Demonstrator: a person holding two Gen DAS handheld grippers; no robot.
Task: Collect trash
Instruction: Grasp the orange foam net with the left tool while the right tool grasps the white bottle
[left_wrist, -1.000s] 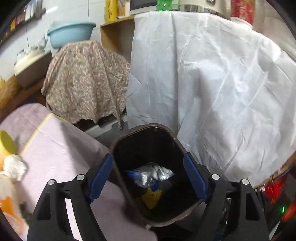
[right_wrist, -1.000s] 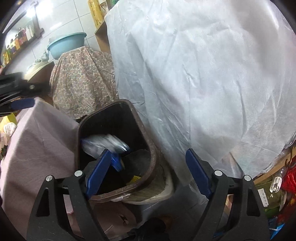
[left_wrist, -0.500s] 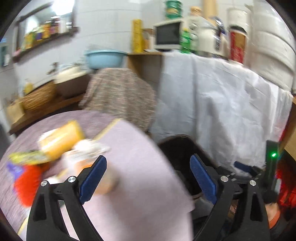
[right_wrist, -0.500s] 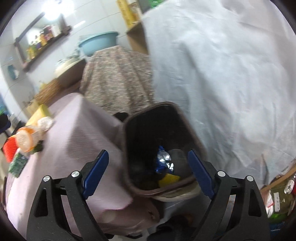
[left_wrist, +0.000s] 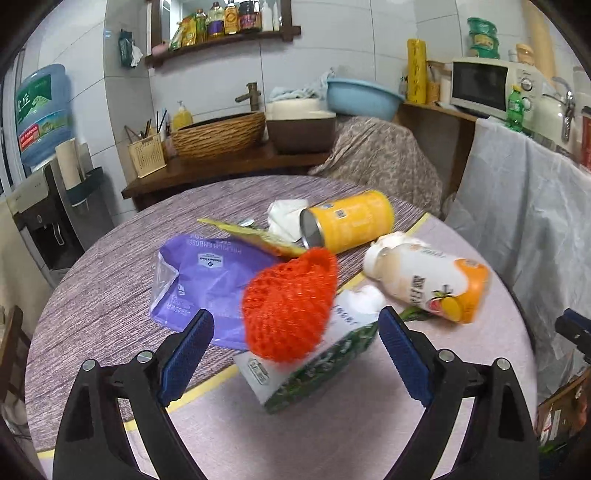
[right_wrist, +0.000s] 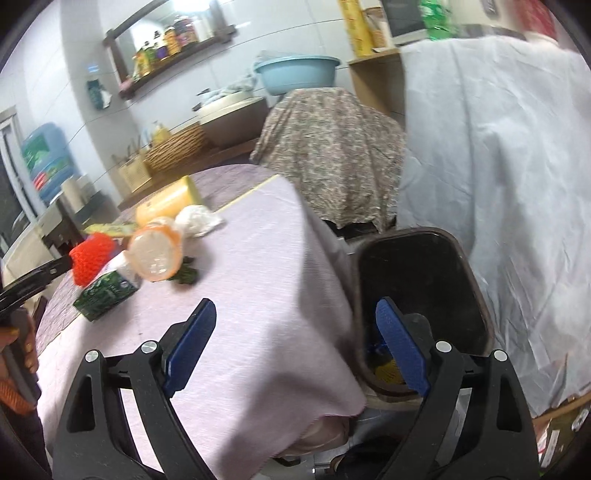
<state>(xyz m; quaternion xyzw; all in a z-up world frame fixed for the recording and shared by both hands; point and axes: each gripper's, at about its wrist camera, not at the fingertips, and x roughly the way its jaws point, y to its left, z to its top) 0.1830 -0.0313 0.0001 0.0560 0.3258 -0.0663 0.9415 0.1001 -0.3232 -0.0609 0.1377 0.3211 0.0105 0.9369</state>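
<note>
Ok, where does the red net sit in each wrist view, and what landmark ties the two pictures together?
Left wrist: red net at centre, lying on the green box, just ahead of the open left gripper.
Right wrist: red net at the far left edge, on the same green box.
Shared landmark: the blue basin on the patterned cloth at the back.

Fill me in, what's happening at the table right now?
A person is clearing trash with two handheld grippers, and both are empty. The left gripper faces the pile on the table: an orange mesh scrubber on a green carton, a purple bag, a yellow can and a drink bottle, both on their sides. Its jaws are closing slightly, with nothing between the pads. The right gripper, open, is by the brown trash bin, which already holds some wrappers.
</note>
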